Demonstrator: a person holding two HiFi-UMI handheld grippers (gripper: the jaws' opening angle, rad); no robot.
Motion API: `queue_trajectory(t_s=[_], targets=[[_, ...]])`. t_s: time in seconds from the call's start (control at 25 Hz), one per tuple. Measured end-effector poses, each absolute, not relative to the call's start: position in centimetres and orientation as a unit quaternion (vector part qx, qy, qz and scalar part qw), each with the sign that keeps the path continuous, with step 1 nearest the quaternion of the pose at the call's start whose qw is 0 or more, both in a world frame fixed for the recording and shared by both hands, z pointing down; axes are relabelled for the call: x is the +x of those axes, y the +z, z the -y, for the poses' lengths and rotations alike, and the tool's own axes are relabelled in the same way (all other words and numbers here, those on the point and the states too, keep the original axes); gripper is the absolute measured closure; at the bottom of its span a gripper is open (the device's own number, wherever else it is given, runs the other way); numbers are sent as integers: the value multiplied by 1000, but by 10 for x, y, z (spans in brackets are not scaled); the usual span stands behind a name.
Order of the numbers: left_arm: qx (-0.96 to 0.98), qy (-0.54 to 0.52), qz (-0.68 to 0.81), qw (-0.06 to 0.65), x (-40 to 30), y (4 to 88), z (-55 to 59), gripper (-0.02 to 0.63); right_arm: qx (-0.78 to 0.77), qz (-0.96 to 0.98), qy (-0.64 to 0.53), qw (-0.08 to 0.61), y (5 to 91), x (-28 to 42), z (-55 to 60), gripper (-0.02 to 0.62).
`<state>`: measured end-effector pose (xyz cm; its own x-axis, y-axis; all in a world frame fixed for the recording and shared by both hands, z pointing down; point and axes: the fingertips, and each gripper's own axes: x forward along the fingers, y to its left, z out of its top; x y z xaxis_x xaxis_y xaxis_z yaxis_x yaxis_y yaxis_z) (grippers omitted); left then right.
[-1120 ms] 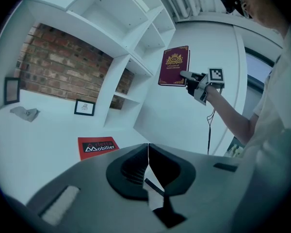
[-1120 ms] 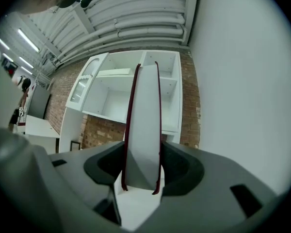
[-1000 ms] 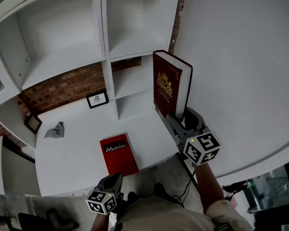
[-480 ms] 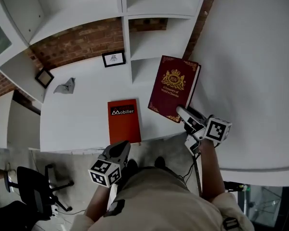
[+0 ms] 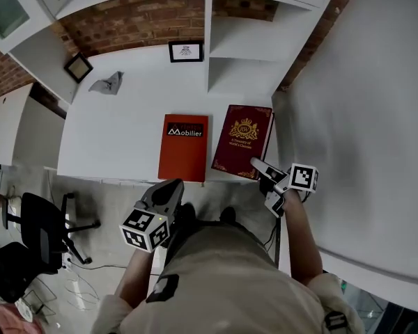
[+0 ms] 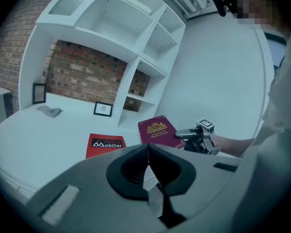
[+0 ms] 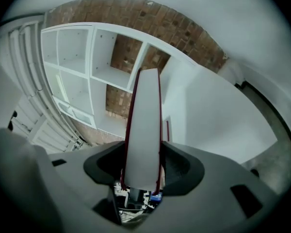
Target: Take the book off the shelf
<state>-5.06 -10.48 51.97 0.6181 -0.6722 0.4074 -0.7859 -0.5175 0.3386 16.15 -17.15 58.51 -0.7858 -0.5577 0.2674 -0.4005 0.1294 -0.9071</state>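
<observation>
- Right gripper point(image 5: 262, 168) pinched the maroon book point(image 5: 242, 139), cover up, just right of the orange book point(image 5: 184, 147).
- Left gripper point(image 5: 168, 188), jaws pressed together and empty, hung near the orange book's front edge.

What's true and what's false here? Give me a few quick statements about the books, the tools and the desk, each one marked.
1. The right tool is clamped on the dark red book. True.
2. The dark red book stands upright in the shelf. False: it is out of the shelf, cover up at the white desk, beside the orange-red book.
3. The left tool holds the orange-red book. False: its jaws are shut on nothing, off the desk's near edge.
4. A framed picture stands at the back of the desk. True.
</observation>
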Motion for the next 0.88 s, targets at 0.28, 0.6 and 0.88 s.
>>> queue_trajectory(t_s=[0.28, 0.6, 0.88], targets=[[839, 122, 462, 260, -68, 524, 99, 600, -283, -713, -640, 41, 642, 149, 169, 383], [828, 119, 481, 262, -81, 522, 98, 600, -272, -712, -647, 7, 663, 149, 170, 382], [825, 123, 486, 262, -100, 526, 101, 600, -378, -710, -581, -127, 705, 174, 164, 382]])
